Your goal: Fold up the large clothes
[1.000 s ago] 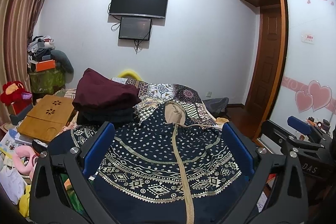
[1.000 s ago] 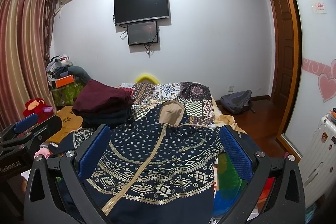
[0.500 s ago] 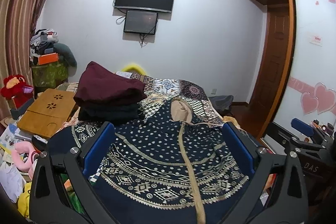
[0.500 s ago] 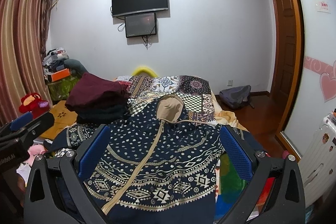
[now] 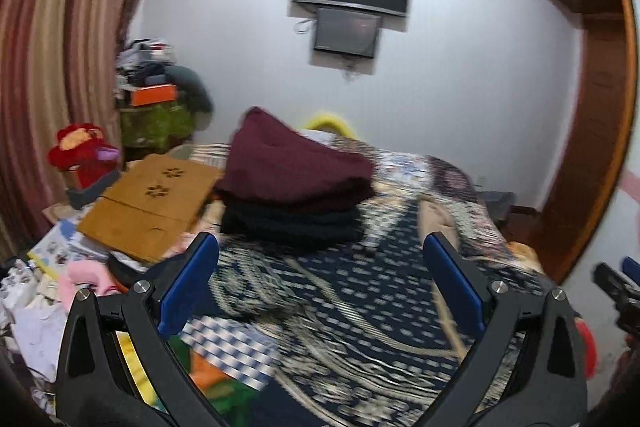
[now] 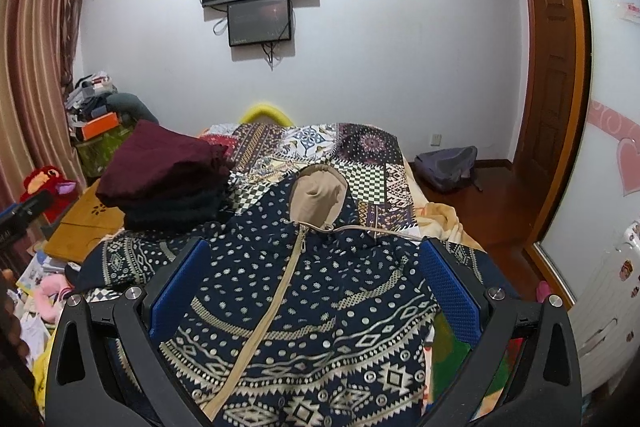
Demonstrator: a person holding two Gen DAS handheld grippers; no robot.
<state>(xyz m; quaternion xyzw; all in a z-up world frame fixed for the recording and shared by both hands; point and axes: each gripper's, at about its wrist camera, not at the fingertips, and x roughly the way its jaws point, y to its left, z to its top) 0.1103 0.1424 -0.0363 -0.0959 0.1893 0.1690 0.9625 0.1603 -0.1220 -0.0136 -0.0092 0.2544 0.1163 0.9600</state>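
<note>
A navy hooded jacket (image 6: 304, 291) with cream patterns and a tan zipper lies spread flat on the bed, hood toward the far wall. It also shows in the left wrist view (image 5: 360, 299), blurred. My right gripper (image 6: 314, 287) is open and empty above the jacket's chest. My left gripper (image 5: 320, 283) is open and empty above the jacket's left sleeve side. The right gripper's tip shows at the left wrist view's right edge (image 5: 616, 291).
A stack of folded dark red and black clothes (image 6: 164, 179) sits on the bed's left. A wooden lap table (image 5: 148, 203), plush toy (image 5: 80, 155) and clutter lie left of the bed. A patchwork bedspread (image 6: 360, 163) covers the bed. A backpack (image 6: 448, 167) lies on the floor by the door.
My left gripper has swung quickly to the left, so the folded stack now sits ahead of it and the view is blurred. My right gripper has shifted only slightly.
</note>
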